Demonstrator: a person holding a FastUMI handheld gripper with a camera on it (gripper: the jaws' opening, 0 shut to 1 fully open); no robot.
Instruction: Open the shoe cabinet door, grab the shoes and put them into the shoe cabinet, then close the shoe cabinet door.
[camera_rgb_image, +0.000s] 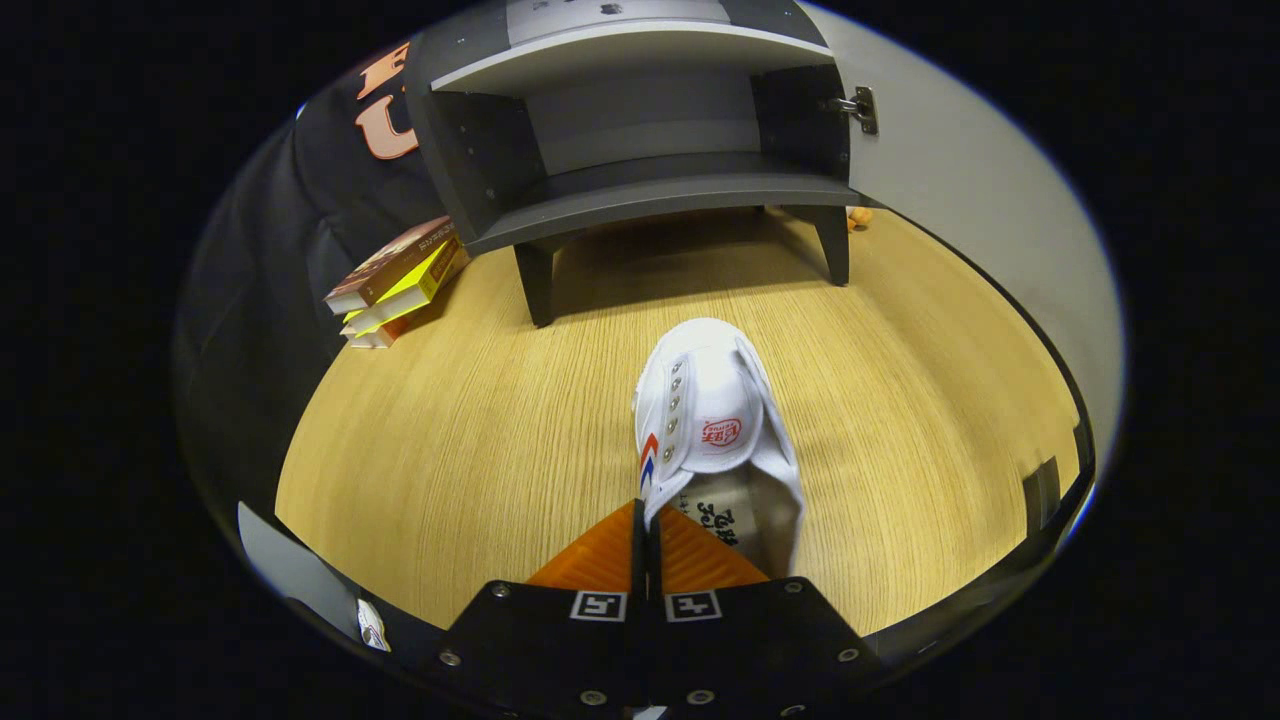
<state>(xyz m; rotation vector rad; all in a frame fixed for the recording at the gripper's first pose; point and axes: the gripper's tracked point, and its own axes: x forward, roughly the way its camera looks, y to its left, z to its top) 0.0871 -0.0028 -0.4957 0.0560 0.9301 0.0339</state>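
A white canvas shoe (715, 400) with red and blue side stripes points toward the cabinet, its toe away from me. My gripper (645, 505) is shut on the left rim of the shoe's opening, with the fingers (600, 560) pressed almost together on the thin canvas. The grey shoe cabinet (650, 190) stands on short legs beyond the shoe on the wooden floor (480, 420). Its door (960, 170) is swung wide open to the right on a metal hinge (862, 108). The lower shelf (660, 175) inside is bare. I cannot tell whether the shoe's sole touches the floor.
A small stack of books (400, 280) leans by the black cloth wall, left of the cabinet's front left leg. A small orange object (858, 215) lies on the floor behind the right leg. The open door runs along the right side of the floor.
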